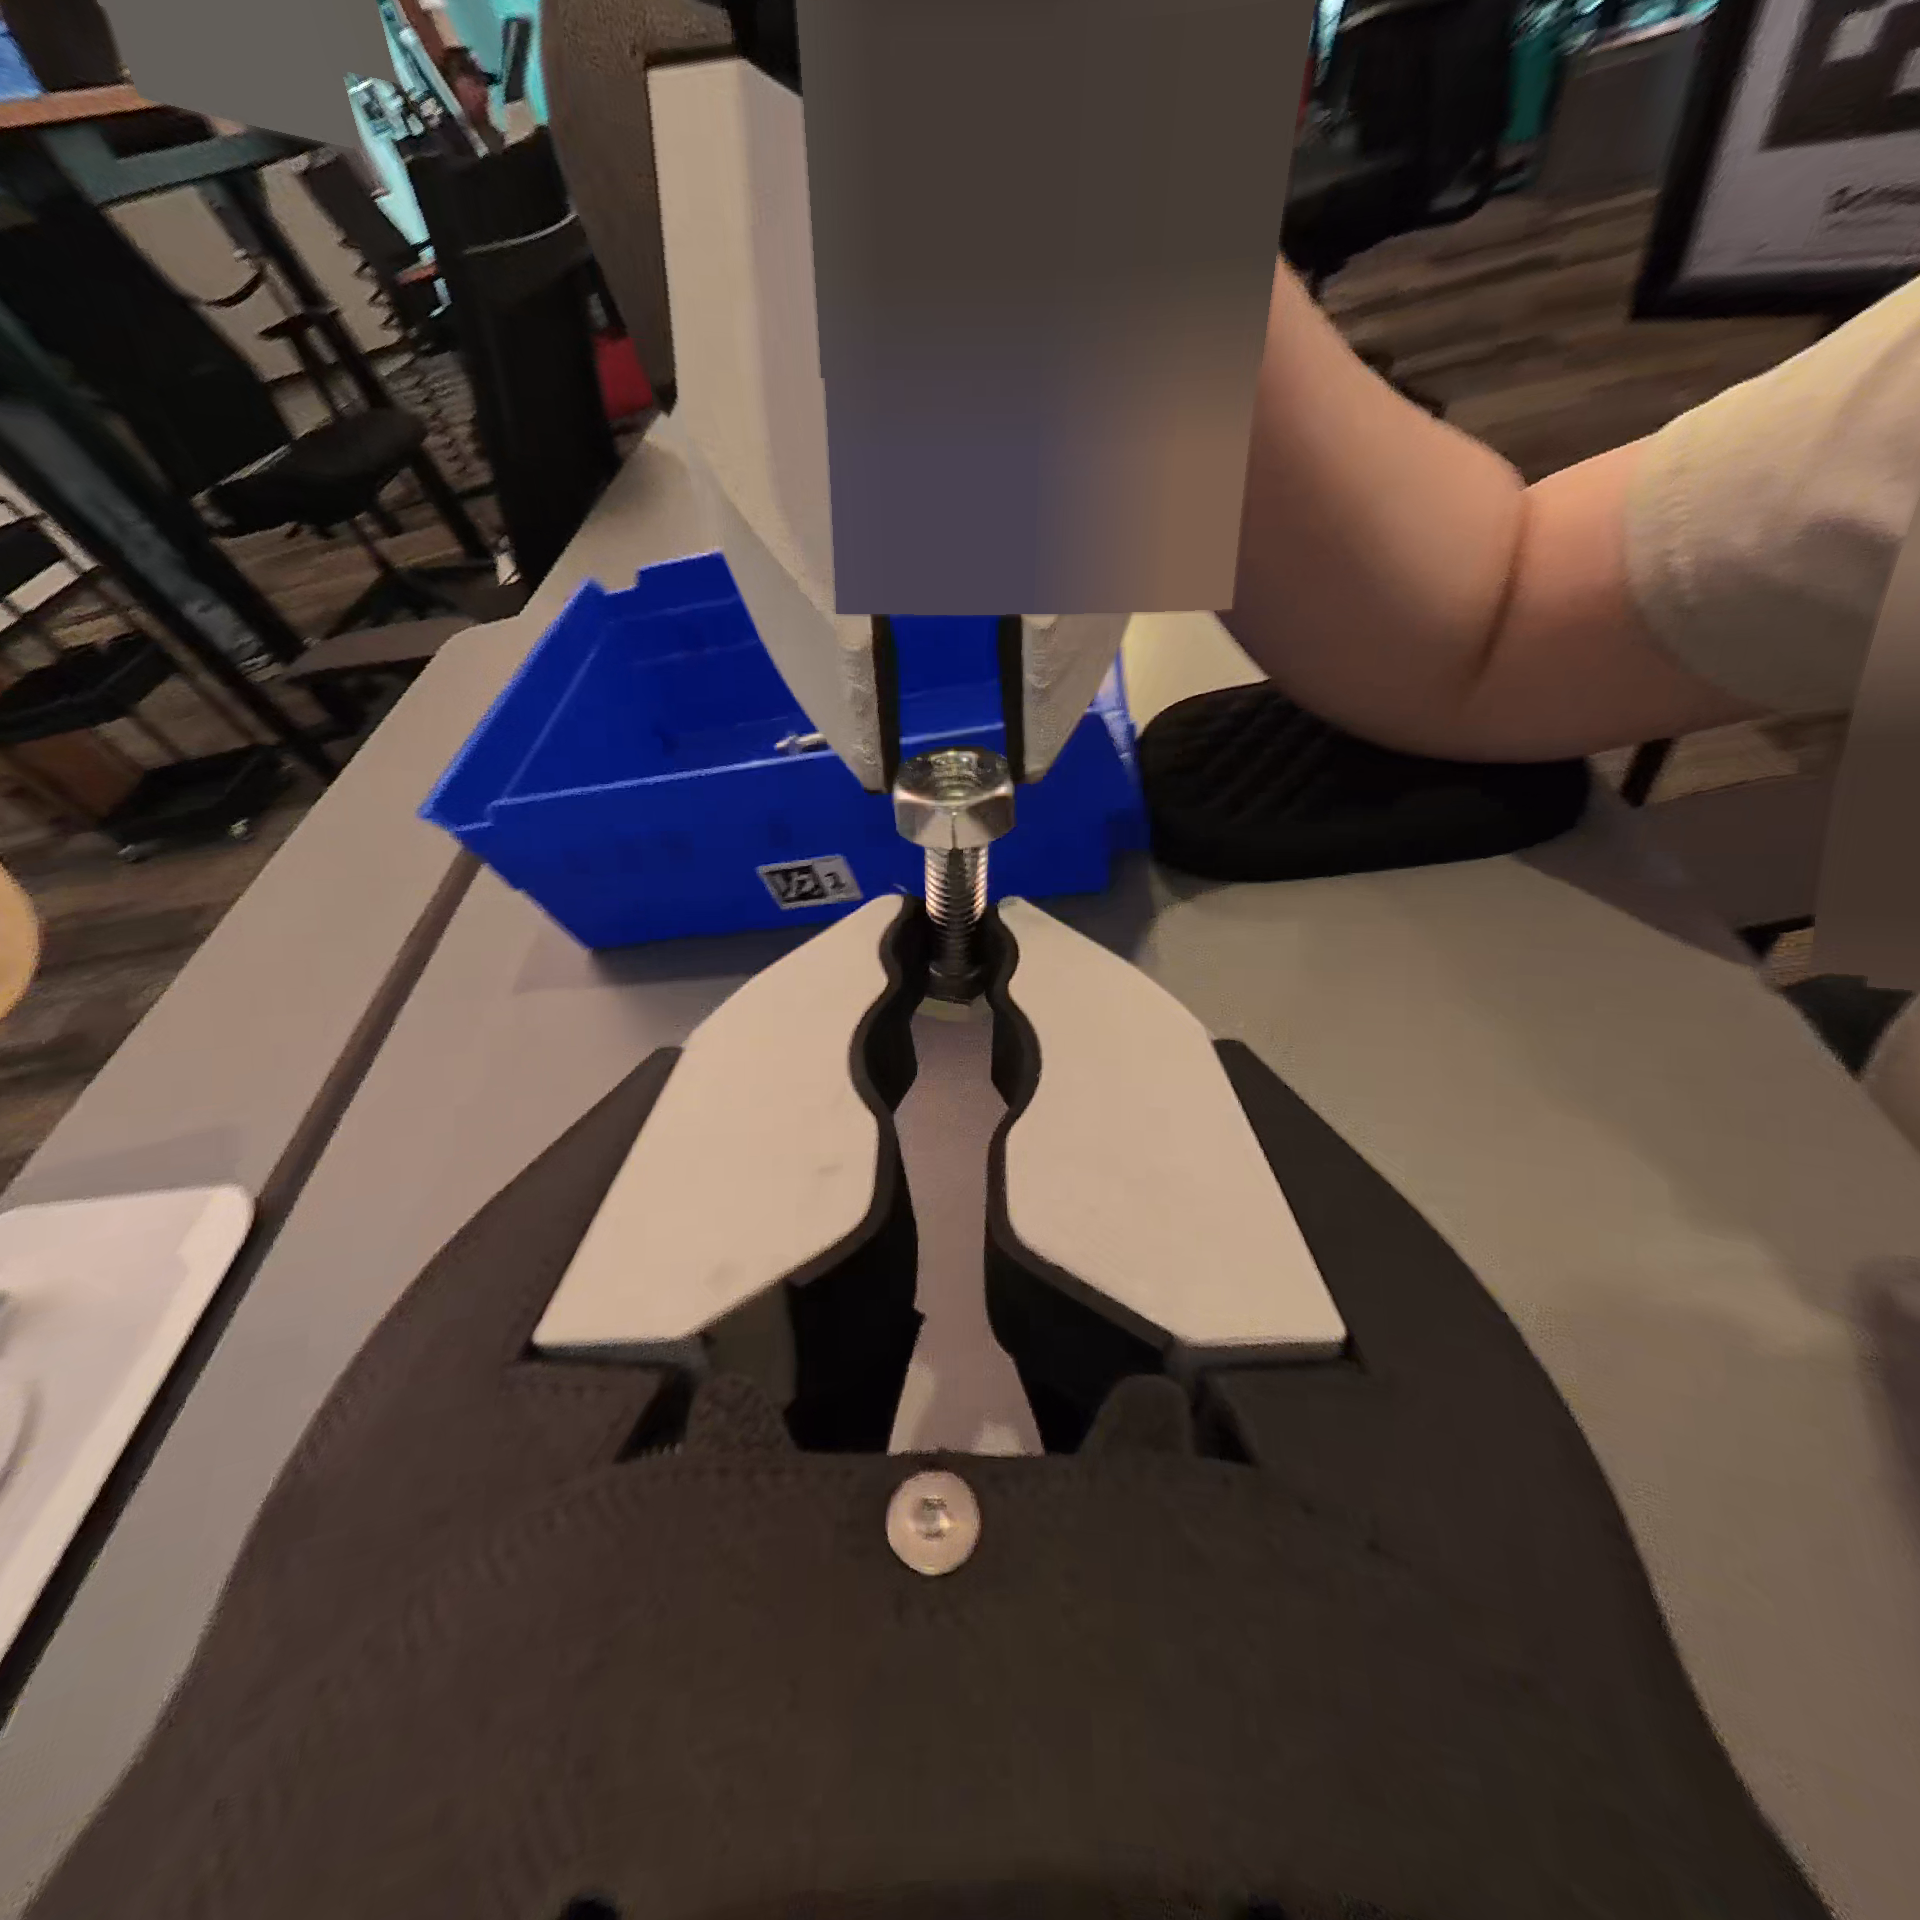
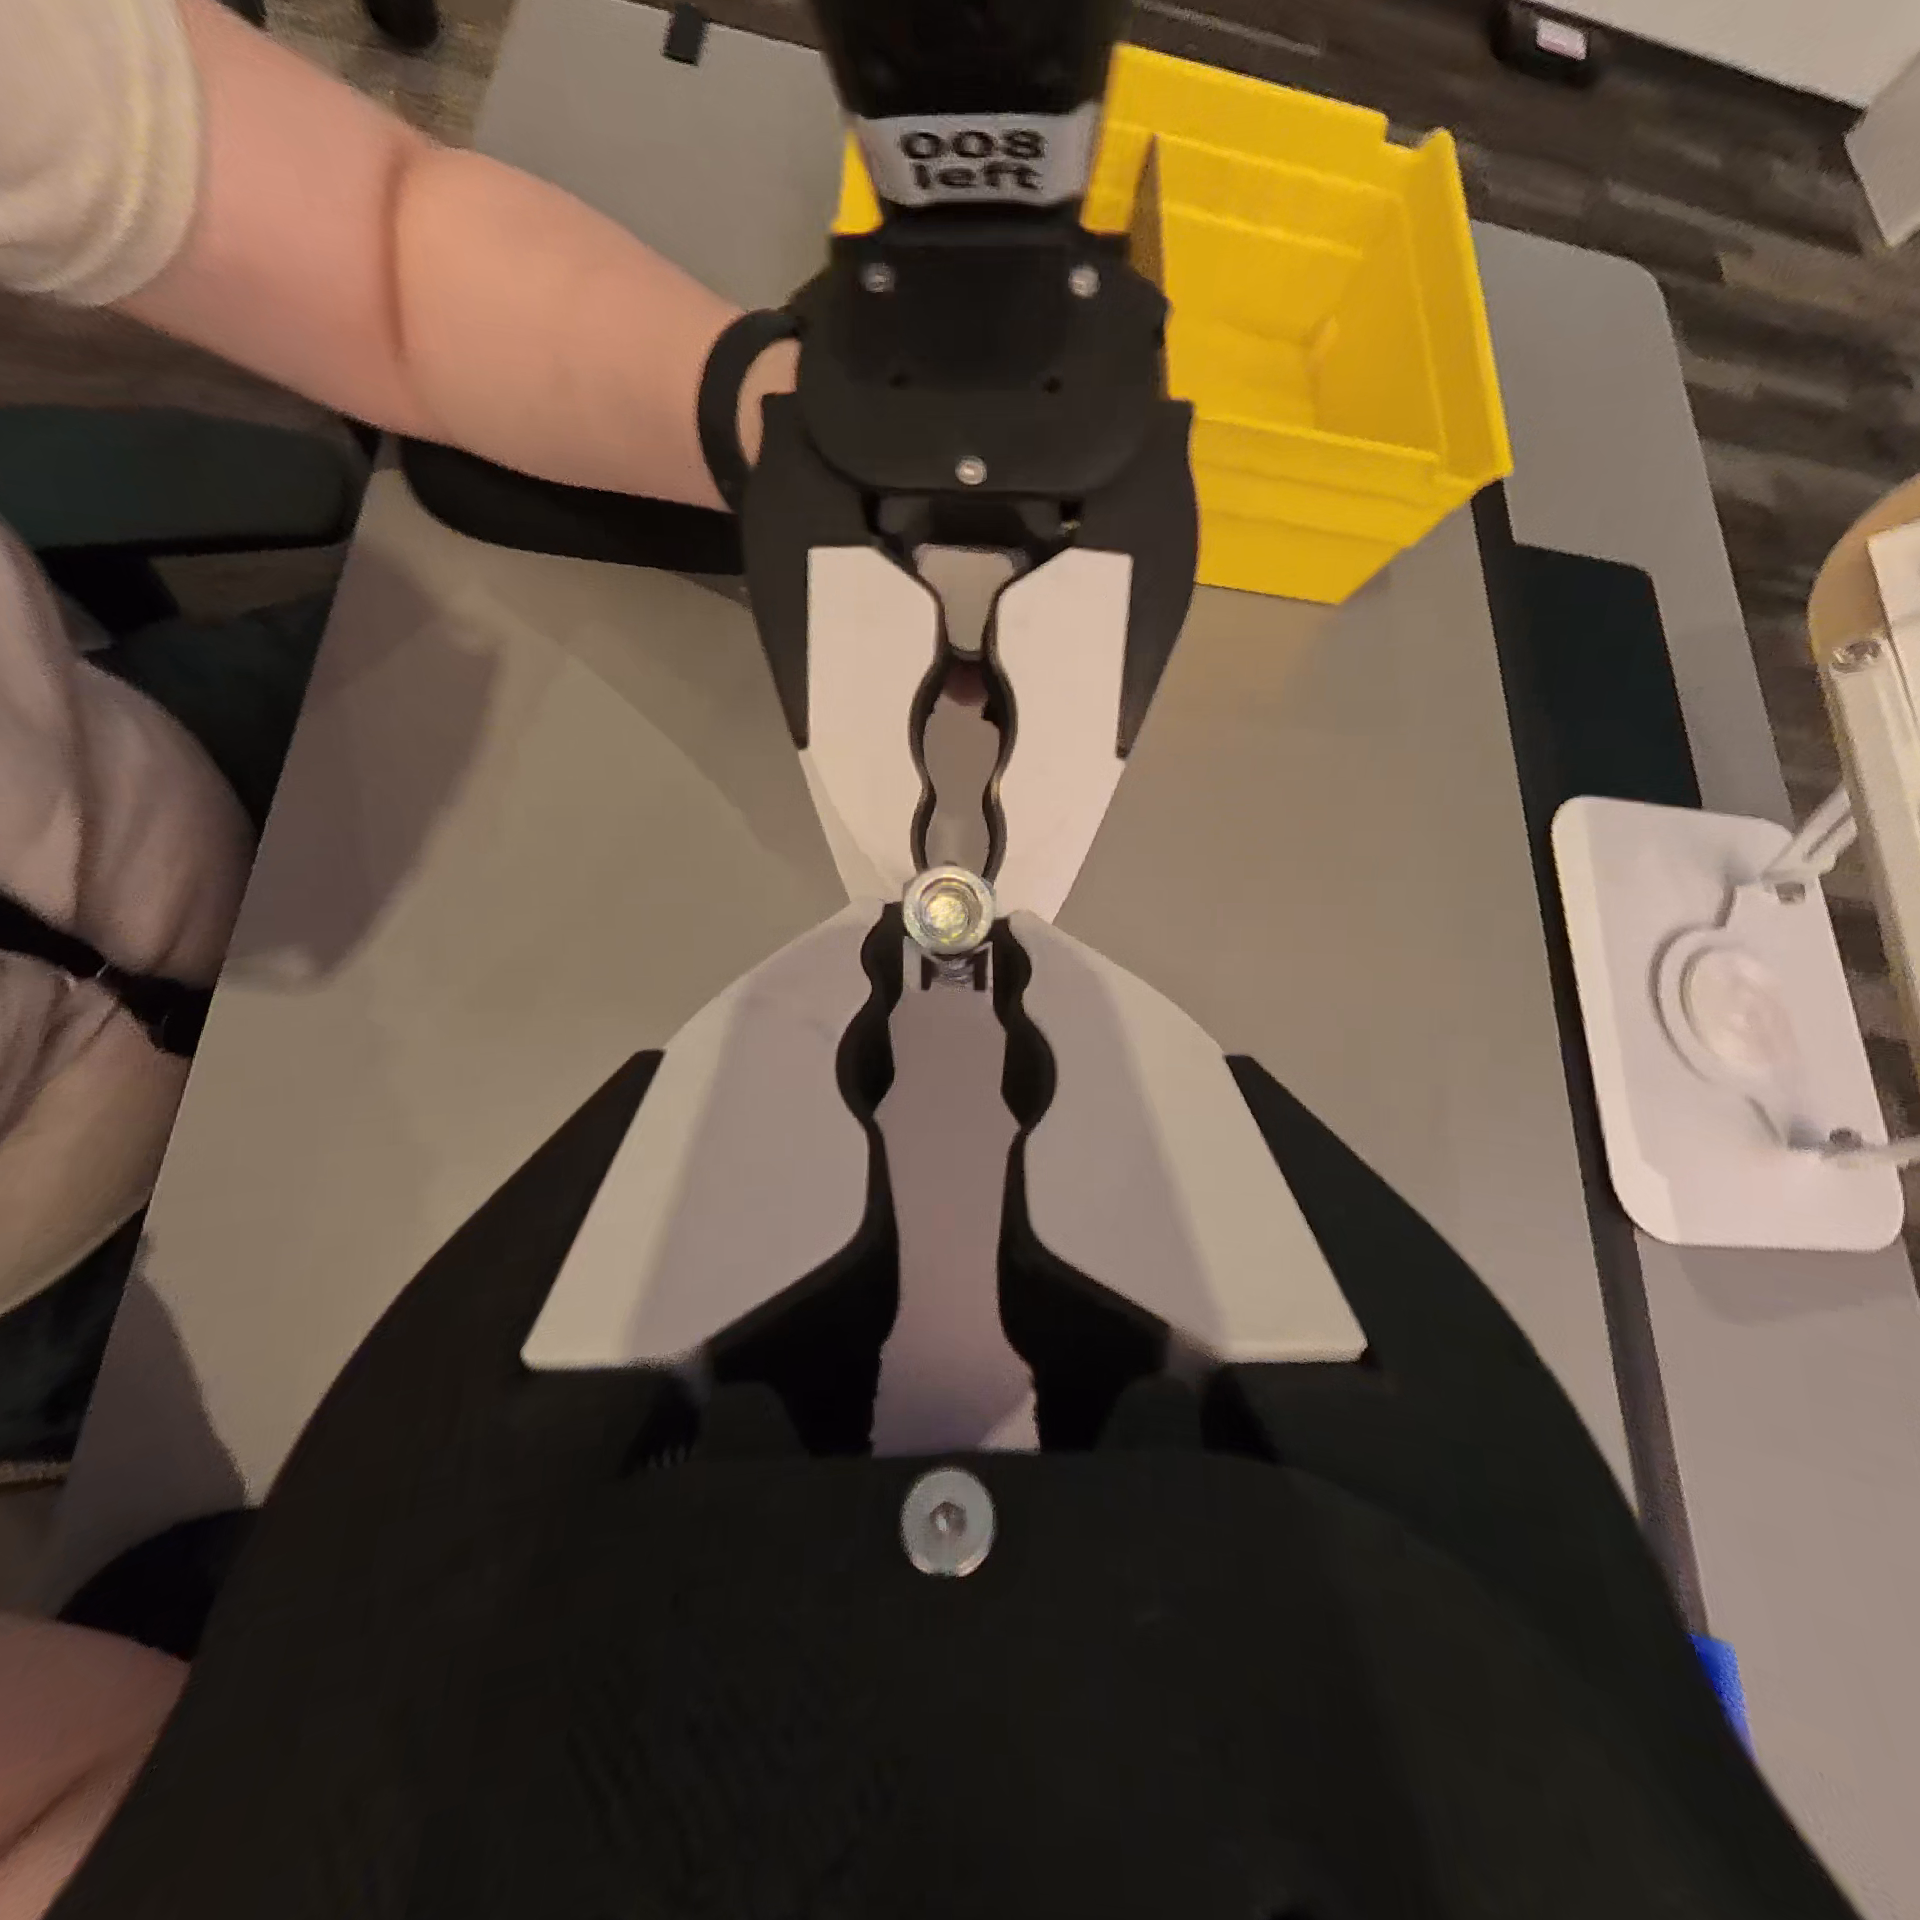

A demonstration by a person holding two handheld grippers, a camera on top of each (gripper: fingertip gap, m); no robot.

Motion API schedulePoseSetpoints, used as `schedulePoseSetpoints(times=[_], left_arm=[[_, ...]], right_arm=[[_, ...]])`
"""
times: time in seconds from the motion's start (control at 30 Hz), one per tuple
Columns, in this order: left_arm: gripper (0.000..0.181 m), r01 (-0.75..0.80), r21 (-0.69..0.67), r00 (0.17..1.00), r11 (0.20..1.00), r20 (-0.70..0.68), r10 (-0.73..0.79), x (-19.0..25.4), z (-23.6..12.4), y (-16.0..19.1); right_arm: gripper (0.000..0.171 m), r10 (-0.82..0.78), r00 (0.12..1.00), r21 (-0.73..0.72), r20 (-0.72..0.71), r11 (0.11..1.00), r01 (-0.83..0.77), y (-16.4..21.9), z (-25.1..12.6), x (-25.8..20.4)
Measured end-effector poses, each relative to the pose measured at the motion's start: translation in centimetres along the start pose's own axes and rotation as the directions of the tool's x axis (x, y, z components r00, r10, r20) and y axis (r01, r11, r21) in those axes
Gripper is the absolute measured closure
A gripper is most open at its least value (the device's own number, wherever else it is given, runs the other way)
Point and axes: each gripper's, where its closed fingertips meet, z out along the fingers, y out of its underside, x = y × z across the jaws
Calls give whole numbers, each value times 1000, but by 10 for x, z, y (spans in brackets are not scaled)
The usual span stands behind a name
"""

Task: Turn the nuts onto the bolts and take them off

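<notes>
The left wrist view sits low over the grey worktop (image 1: 1455, 1091), looking level along its own fingers (image 1: 769, 1122) toward the blue bin (image 1: 665, 810) at 12 o'clock, close in. The right wrist view looks steeply down from above along its own fingers (image 2: 727, 1122), the yellow bin (image 2: 1340, 416) at 1 o'clock. Both views share the upright bolt (image 1: 953, 914) and its nut (image 1: 953, 805) at centre, very near each lens.

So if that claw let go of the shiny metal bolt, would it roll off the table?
Probably it would tip: the shiny threaded steel bolt stands upright, pinched low by the left claw. Its round shank likely rolls, though the silver hex nut near its top has flats that may stop it. Being solid metal, it's likely heavy for its size.
</notes>
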Motion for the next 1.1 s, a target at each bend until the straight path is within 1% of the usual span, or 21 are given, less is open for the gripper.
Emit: schedulePoseSetpoints(times=[0.1, 0.23, 0.3, 0.43, 0.5, 0.63, 0.7, 0.8, 0.9, 1.0, 1.1], left_arm=[[172, 17, -41, 997, 999, 75, -14, -13, -2, 4], [172, 79, -54, 987, 995, 146, -70, -27, -7, 6], [172, 115, -36, 979, 993, 175, -107, -33, -11, 4], [172, 190, 14, 961, 982, 203, -189, -42, -18, -2], [172, 182, -13, 955, 983, 241, -173, -46, -21, 1], [172, 118, -117, 936, 986, 344, -72, -55, -25, 8], [172, 107, -144, 923, 984, 383, -44, -58, -27, 10], [172, 121, -159, 905, 980, 423, -43, -62, -30, 10], [172, 98, -214, 879, 972, 477, 17, -68, -34, 14], [172, 113, -224, 877, 968, 481, 9, -70, -34, 18], [172, 125, -216, 877, 968, 480, -6, -71, -34, 19]], right_arm=[[154, 58, 998, 11, -40, 998, -57, 0, 4, 12], [154, 94, 991, 47, -99, 995, -90, -4, 6, 27], [154, 92, 987, 80, -134, 993, -82, -8, 6, 33], [154, 143, 976, 158, -163, 980, -117, -17, 6, 44], [154, 185, 970, 176, -155, 972, -158, -17, 8, 47], [154, 255, 954, 178, -155, 958, -227, -15, 13, 53], [154, 282, 945, 184, -168, 950, -251, -15, 14, 56], [154, 337, 922, 204, -189, 932, -299, -17, 15, 60], [154, 411, 887, 227, -210, 903, -365, -17, 19, 64], [154, 480, 851, 241, -216, 870, -429, -15, 22, 66], [154, 485, 845, 248, -225, 867, -432, -15, 23, 68]])
